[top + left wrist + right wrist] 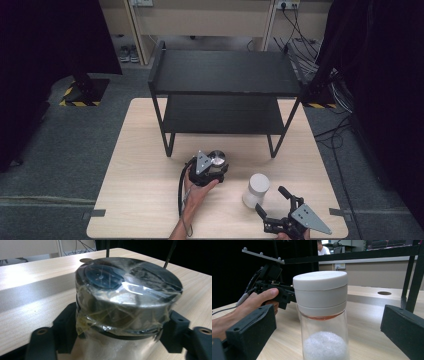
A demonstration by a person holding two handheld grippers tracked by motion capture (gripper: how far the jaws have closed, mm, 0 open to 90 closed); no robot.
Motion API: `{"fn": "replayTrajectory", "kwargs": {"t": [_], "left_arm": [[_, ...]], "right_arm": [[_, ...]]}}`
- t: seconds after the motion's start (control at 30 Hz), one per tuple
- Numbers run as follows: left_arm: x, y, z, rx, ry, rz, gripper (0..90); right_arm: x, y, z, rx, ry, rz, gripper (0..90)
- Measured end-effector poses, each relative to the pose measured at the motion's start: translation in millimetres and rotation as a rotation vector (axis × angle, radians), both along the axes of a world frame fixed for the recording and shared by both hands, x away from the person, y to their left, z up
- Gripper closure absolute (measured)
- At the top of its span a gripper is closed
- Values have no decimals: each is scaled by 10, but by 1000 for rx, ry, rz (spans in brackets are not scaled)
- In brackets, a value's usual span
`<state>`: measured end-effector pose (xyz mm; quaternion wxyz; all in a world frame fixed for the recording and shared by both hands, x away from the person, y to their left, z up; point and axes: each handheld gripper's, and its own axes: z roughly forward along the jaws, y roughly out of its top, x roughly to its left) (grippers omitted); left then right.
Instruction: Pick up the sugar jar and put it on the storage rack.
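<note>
High view: we are pinching the silver jar (pixel 218 159) with our left gripper (pixel 214 170), while our right gripper (pixel 272 202) is waiting spread by the white-lidded jar (pixel 256 190), the shelf (pixel 225 75) unfilled.

A silver-lidded jar (pixel 218 158) is showing between black jaws; a white-capped clear jar (pixel 255 189) is showing white grains; the table (pixel 140 165) is showing pale wood.

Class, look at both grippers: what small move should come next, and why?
Probably lift the steel jar straight up: the left gripper is shut on it below the lid, and the black shelf stands just behind. The right gripper is open around the white-lidded jar, not gripping.
</note>
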<state>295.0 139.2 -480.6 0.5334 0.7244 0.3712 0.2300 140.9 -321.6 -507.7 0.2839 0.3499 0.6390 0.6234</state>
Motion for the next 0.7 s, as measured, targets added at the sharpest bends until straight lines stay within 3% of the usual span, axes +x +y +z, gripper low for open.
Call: {"fn": "replayTrajectory", "kwargs": {"t": [0.43, 0.7], "left_arm": [[-32, -16, 10, 17, -11, 9, 304], [-95, 23, 18, -2, -22, 13, 305]], "right_arm": [[2, 0, -1, 2, 3, 0, 3], [4, 0, -2, 2, 4, 2, 3]]}}
